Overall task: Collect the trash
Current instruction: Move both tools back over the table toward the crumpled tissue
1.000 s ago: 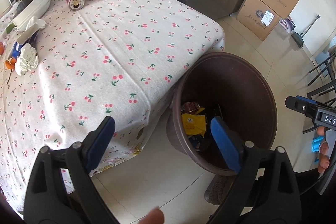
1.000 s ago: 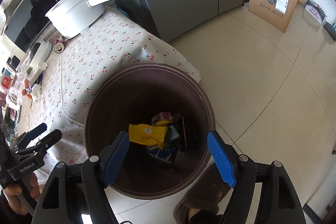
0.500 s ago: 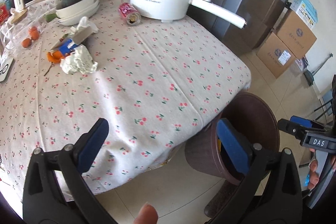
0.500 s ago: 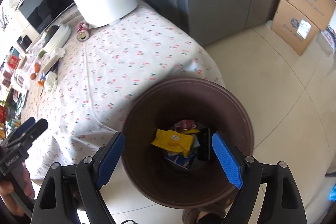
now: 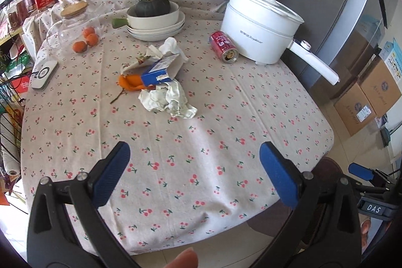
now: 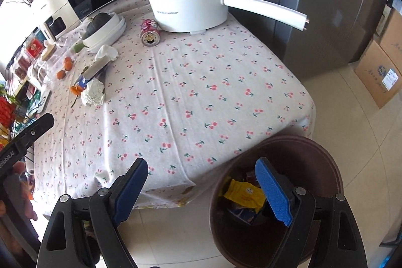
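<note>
Both views have swung from the brown plastic bin (image 6: pixel 276 192) up to the cherry-print tabletop (image 5: pixel 201 142). Your left claw (image 5: pixel 192 173) and right claw (image 6: pixel 201 189) have just been opening, empty. Crumpled white paper trash (image 5: pixel 167 98) sits at twelve o'clock; reaching carelessly could snag the tablecloth or roll the red drink can (image 5: pixel 224 46).

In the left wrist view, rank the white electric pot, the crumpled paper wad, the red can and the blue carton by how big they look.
Largest to smallest:
1. white electric pot
2. crumpled paper wad
3. blue carton and red can: these look close, and the carton is partly buried in litter, so I won't rank them.
</note>
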`<state>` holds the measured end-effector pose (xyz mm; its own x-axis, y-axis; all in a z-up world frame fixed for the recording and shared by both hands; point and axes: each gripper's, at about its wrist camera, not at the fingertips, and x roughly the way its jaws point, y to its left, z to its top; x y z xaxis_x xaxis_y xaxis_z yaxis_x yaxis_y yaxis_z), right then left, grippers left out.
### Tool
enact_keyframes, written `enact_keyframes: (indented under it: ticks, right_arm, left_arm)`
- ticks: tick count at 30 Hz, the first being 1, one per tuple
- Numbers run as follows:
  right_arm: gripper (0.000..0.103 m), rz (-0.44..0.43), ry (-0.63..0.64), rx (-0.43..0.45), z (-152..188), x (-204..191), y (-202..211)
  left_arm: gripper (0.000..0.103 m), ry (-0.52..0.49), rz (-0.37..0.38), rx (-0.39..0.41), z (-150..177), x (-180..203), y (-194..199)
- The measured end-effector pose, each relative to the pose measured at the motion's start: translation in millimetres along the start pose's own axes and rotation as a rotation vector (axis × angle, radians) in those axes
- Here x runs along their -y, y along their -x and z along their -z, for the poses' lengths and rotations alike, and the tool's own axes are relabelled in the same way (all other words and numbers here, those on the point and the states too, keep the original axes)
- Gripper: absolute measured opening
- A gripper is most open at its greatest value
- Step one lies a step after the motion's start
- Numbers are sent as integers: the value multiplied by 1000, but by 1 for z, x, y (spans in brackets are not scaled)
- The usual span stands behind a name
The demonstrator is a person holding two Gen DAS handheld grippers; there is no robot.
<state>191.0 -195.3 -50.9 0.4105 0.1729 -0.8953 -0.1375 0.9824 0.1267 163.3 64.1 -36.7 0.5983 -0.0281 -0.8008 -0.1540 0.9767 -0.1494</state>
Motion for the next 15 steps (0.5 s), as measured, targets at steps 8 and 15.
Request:
enact_keyframes:
  ticks: [8,15]
  right_arm:
    - [89,-8,34,8,-26,-30,-20]
    - [89,-19,-6,-40,-37,-26,-46]
  left_arm:
    - [102,50,-87,-48,-18,-23,-35]
    - [102,99,-109,-59,-30,-41,-71]
